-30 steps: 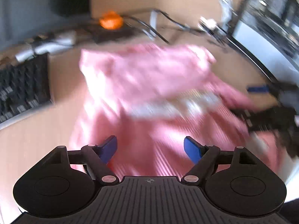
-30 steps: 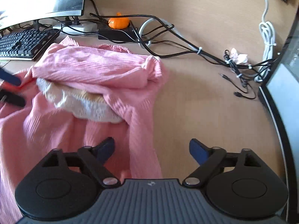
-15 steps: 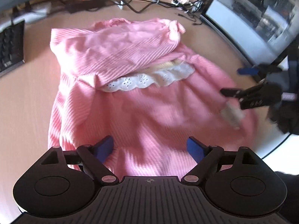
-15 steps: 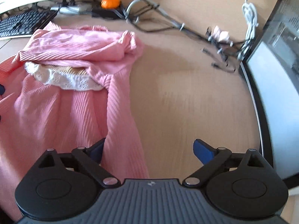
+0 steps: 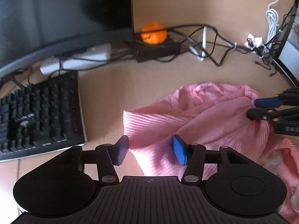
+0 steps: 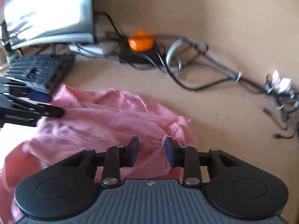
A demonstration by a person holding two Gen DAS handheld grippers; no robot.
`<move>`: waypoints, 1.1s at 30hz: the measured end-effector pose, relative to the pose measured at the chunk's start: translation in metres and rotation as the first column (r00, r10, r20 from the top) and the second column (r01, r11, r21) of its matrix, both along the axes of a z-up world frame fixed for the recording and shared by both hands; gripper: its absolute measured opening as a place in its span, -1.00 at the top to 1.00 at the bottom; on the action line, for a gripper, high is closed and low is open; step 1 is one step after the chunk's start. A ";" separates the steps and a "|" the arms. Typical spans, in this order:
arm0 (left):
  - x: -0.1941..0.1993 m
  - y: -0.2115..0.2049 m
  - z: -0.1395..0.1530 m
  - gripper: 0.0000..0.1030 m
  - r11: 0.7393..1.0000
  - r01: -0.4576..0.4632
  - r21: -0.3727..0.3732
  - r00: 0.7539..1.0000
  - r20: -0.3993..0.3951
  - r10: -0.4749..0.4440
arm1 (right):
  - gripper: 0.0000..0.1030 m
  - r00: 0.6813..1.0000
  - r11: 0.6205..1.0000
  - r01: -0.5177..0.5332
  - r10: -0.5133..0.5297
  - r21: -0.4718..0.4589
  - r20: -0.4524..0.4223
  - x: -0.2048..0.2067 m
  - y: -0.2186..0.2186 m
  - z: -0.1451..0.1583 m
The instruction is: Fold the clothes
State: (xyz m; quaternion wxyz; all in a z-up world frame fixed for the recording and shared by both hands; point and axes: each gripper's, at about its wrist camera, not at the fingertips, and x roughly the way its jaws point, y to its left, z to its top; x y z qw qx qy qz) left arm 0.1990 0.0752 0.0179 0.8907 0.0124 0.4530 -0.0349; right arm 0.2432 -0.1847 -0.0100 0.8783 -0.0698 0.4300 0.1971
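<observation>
Pink garment (image 5: pixel 196 123) lies bunched crosswise between both grippers

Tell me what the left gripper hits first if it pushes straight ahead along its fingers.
Most likely the pink garment: the left gripper stands open with a ribbed fold already between its fingers. Beyond that lies bare desk, then the cables. Depth is uncertain in this fisheye view.

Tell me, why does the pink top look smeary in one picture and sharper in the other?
Right wrist view: the pink top and cables are streaked by motion blur, and the monitor glares white. Left wrist view: the ribs of the top are crisper, with a bright sun patch near the left claw.
</observation>
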 end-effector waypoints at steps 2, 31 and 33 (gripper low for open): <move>0.006 0.000 -0.004 -0.12 1.000 0.003 -0.006 1.000 0.000 -0.003 | 0.39 1.000 0.999 0.007 -0.007 0.036 0.001 0.003 -0.003 -0.003; 0.033 0.011 -0.007 -0.31 0.978 -0.122 -0.167 0.992 -0.047 0.115 | 0.16 0.989 0.985 0.147 -0.144 0.095 -0.041 0.046 -0.014 -0.013; 0.034 0.010 -0.008 -0.31 0.979 -0.117 -0.168 0.993 -0.038 0.113 | 0.03 0.989 0.985 0.143 -0.140 0.101 -0.035 0.046 -0.013 -0.017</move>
